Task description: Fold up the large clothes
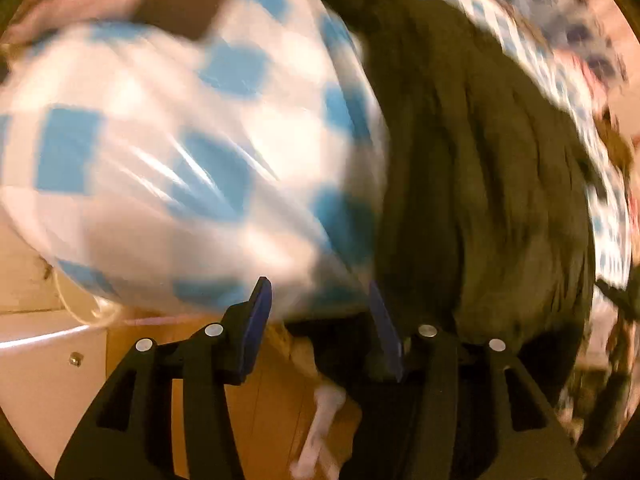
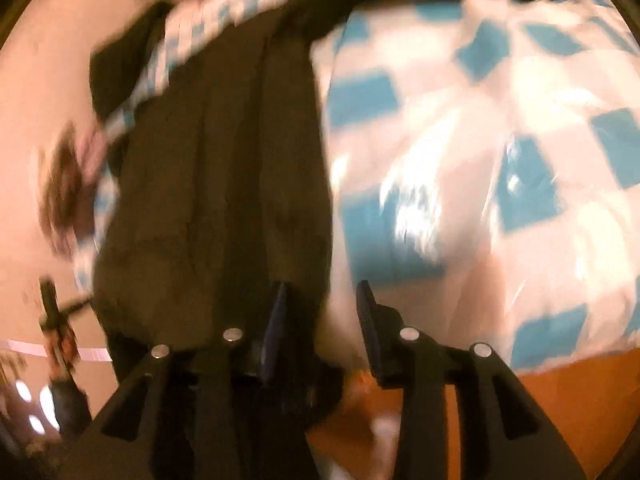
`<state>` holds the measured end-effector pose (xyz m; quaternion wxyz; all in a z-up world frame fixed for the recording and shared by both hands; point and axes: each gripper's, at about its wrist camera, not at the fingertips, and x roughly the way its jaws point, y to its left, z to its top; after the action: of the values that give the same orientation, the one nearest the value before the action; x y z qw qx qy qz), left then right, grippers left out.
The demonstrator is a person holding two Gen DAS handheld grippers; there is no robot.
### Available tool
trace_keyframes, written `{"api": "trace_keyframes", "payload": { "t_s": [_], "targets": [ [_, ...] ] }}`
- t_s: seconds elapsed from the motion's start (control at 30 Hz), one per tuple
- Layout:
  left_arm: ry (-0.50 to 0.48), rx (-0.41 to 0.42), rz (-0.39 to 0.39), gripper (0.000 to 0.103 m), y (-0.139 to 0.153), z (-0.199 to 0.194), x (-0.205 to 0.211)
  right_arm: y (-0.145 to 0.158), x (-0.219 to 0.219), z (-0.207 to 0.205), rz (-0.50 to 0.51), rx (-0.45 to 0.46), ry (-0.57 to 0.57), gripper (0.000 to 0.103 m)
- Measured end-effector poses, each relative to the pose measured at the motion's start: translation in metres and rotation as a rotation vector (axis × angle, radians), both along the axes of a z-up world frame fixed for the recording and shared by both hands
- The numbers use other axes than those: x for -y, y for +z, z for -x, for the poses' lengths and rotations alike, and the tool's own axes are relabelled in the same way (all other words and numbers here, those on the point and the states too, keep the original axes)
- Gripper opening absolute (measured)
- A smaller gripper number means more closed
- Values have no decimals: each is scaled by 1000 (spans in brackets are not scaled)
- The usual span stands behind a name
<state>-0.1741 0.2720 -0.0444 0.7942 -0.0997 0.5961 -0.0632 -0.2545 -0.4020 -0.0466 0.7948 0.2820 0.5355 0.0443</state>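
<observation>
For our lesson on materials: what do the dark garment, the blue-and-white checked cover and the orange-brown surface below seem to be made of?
Dark garment: apparently soft, matte woven cloth; it hangs in long folds without shine.
Checked cover: probably glossy plastic film or coated fabric; bright streaky highlights cross it. Blur leaves this open.
Orange-brown surface: perhaps wood or laminate, smooth and evenly coloured; no grain is discernible.

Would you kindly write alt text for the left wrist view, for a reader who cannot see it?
Blurred fisheye view: a dark garment lies beside a shiny blue-and-white checked bundle. The left gripper sits at the bottom edge, its fingers apart with nothing clearly pinched between them.
</observation>
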Motion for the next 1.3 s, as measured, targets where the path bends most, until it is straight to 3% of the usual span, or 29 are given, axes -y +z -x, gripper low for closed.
{"api": "trace_keyframes", "payload": {
  "t_s": [0.07,0.13,0.2,0.3,0.33,0.37,0.4,0.43,0.5,0.53,0.57,0.67,0.73,0.8,0.87,0.97,1.0,1.07,1.2,1.3],
  "targets": [
    [-14,124,79,61,24,-12,8,21,3,-15,-62,129,-23,63],
    [-53,220,150,72,41,-25,31,33,-6,-39,-140,219,-4,67],
    [-138,244,212,77,38,-42,69,20,-24,-69,-213,211,55,70],
    [-220,94,154,77,-13,-66,114,-41,-48,-107,-125,-25,121,71],
    [-244,-15,88,77,-47,-76,126,-49,-44,-111,-148,-36,116,71],
    [-257,-47,41,77,-64,-79,131,-43,-38,-112,-175,-21,97,71],
    [-274,-33,28,77,-63,-78,133,-33,-29,-112,-199,21,80,71],
    [-283,-24,37,77,-56,-79,133,-12,-14,-112,-202,112,64,71],
    [-271,84,108,77,-22,-89,124,8,17,-120,-161,179,2,72],
    [-246,142,118,77,-5,-99,117,14,48,-128,-170,199,-82,77],
    [-221,174,114,77,5,-107,112,14,69,-133,-197,202,-144,81],
    [-111,269,109,80,35,-153,97,-9,145,-157,-325,203,-352,81],
    [-59,303,108,80,36,-195,94,-26,179,-173,-349,190,-457,81],
    [-28,316,121,80,25,-230,98,-42,201,-189,-361,207,-526,81],
    [-8,310,67,81,8,-260,99,-45,218,-194,-361,270,-602,81],
    [43,162,-124,80,-54,-301,99,-42,254,-176,-367,332,-746,75],
    [65,102,-117,80,-71,-311,92,-36,268,-166,-348,352,-792,75],
    [93,118,-100,80,-64,-307,90,-23,282,-157,-287,362,-794,75],
    [76,271,-176,80,-19,-280,112,-8,331,-114,-246,381,-824,78],
    [29,350,-91,81,13,-265,144,-12,360,-96,-294,372,-869,81]
  ]
}}
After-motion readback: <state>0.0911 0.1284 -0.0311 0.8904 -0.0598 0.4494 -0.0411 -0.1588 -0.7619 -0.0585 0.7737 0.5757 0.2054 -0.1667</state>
